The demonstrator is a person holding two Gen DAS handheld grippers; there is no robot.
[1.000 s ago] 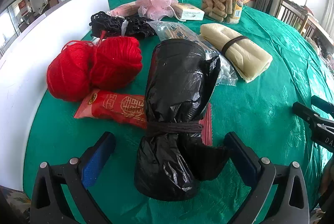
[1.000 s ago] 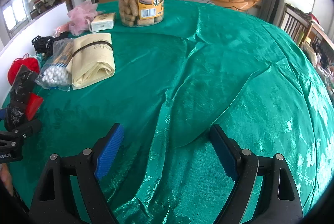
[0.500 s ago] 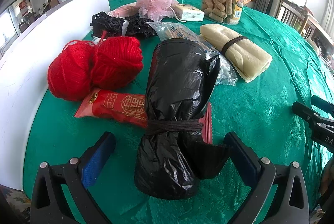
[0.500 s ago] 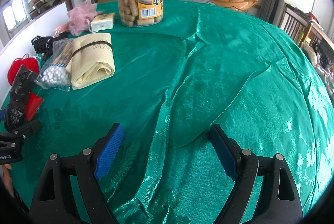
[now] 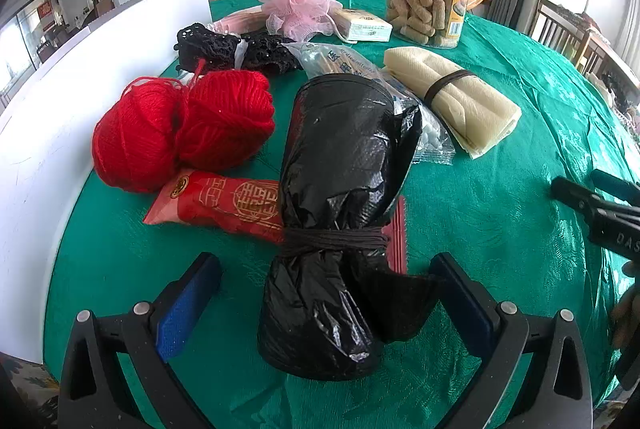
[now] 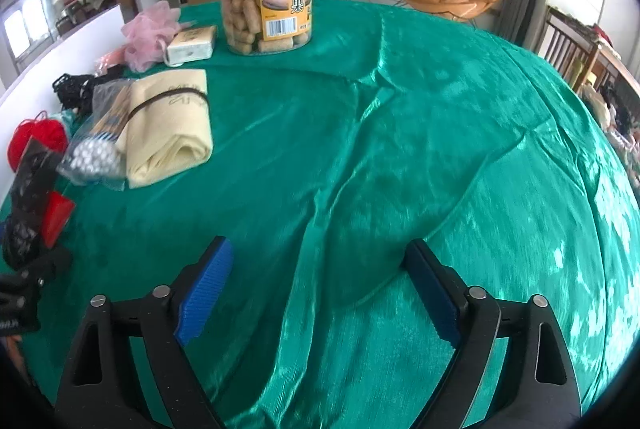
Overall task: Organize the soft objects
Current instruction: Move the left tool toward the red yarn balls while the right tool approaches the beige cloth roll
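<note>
Left wrist view alone shows released jaws straddling the black bag bundle point(image 5: 340, 197); right jaws opening, empty.

Left tongs point(image 5: 326, 299): two black plastic arms with triangular cut-outs, each carrying a blue ribbed pad on its inner face. Round silver screw heads sit on the upper edge of each arm, two per side.

Right tongs point(image 6: 318, 285): same build, black arms with triangular cut-outs, blue ribbed pads inside, paired silver screws on top. Seen from the left tongs' camera, its black side bears pale embossed letters, only partly readable.
</note>
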